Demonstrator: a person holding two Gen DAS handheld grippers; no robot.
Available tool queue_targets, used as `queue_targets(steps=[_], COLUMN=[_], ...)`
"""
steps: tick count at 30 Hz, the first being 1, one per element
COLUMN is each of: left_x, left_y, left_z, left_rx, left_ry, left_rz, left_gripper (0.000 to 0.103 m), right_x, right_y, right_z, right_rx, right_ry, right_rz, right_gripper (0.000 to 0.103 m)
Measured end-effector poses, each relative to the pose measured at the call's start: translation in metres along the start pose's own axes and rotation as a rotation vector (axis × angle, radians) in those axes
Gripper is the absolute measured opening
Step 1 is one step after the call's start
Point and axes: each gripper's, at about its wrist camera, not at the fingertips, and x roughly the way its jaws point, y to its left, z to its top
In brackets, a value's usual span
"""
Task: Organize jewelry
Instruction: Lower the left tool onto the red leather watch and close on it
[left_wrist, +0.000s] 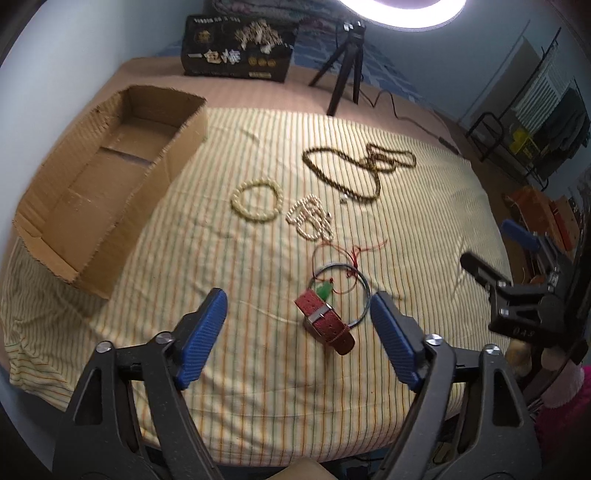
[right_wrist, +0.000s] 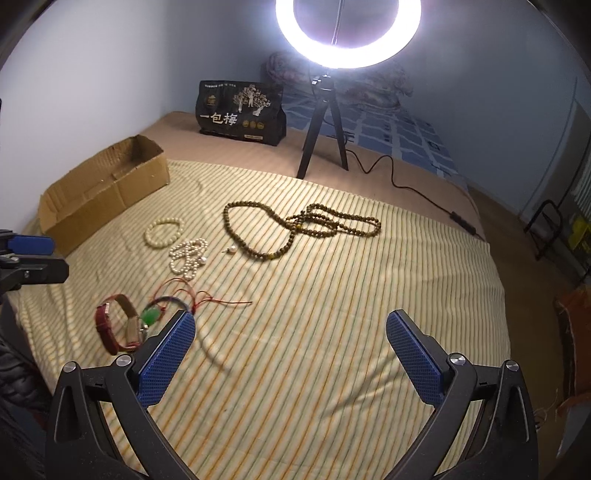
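Note:
Jewelry lies on a striped cloth (left_wrist: 258, 369). A red-strap watch (left_wrist: 325, 323) (right_wrist: 112, 328) lies nearest, between the fingers of my open left gripper (left_wrist: 298, 301), which hovers just above it. Beside it lie a thin metal bangle (left_wrist: 365, 295) and a red cord with a green pendant (left_wrist: 325, 292) (right_wrist: 149, 315). Further off are a cream bead bracelet (left_wrist: 255, 201) (right_wrist: 164, 231), a pearl strand (left_wrist: 310, 218) (right_wrist: 188, 254) and a long brown bead necklace (left_wrist: 351, 166) (right_wrist: 295, 225). My right gripper (right_wrist: 291, 328) is open and empty over bare cloth. An open cardboard box (left_wrist: 107, 177) (right_wrist: 96, 195) stands left.
A ring light on a black tripod (right_wrist: 321, 136) stands at the back with its cable (right_wrist: 406, 184) trailing right. A black printed bag (right_wrist: 242, 112) stands behind the box. The other gripper (left_wrist: 517, 291) shows at the right edge of the left wrist view.

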Motion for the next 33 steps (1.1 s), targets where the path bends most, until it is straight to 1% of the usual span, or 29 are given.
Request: queue_targets(steps=[1, 5, 8, 12, 17, 21, 23, 26, 28, 30, 32, 33], left_x=[0.003, 0.011, 0.016, 0.025, 0.034, 0.04, 0.045, 0.049, 0.051, 0.054, 0.059, 0.062], left_y=[-0.001, -0.006, -0.012, -0.019, -0.021, -0.023, -0.023, -0.021, -0.02, -0.017, -0.013, -0.01], left_z=[0.0, 0.001, -0.002, -0.008, -0.008, -0.008, -0.008, -0.008, -0.007, -0.008, -0.008, -0.008], left_rx=[0.001, 0.009, 0.045, 0.076, 0.064, 0.051, 0.034, 0.013, 0.014, 0.009, -0.007, -0.022], left_ry=[0.012, 0.033, 0.025, 0.053, 0.078, 0.1, 0.123, 0.136, 0.139, 0.148, 0.166, 0.177], left_rz=[0.0, 0.008, 0.043, 0.048, 0.049, 0.035, 0.024, 0.017, 0.019, 0.021, 0.017, 0.012], left_gripper=[0.075, 0.074, 0.074, 0.074, 0.074, 0.074, 0.07, 0.068, 0.063, 0.06, 0.055, 0.054], right_x=[0.002, 0.011, 0.02, 0.025, 0.031, 0.038, 0.043, 0.052, 0.06, 0.065, 0.069, 0.07], right_y=[-0.001, -0.009, -0.019, -0.025, -0.024, -0.024, -0.024, -0.023, -0.024, -0.025, -0.024, -0.023], right_z=[0.0, 0.004, 0.008, 0.012, 0.014, 0.016, 0.019, 0.023, 0.026, 0.027, 0.027, 0.026], right_rx=[-0.005, -0.001, 0.034, 0.056, 0.034, 0.034, 0.038, 0.049, 0.065, 0.08, 0.087, 0.088], right_ry=[0.001, 0.009, 0.029, 0.032, 0.033, 0.045, 0.054, 0.071, 0.084, 0.092, 0.101, 0.106], right_rz=[-0.005, -0.013, -0.004, -0.002, -0.005, 0.014, 0.026, 0.046, 0.054, 0.074, 0.099, 0.109], right_gripper=[0.103, 0.103, 0.103, 0.103, 0.103, 0.103, 0.103, 0.103, 0.103, 0.103, 0.103, 0.103])
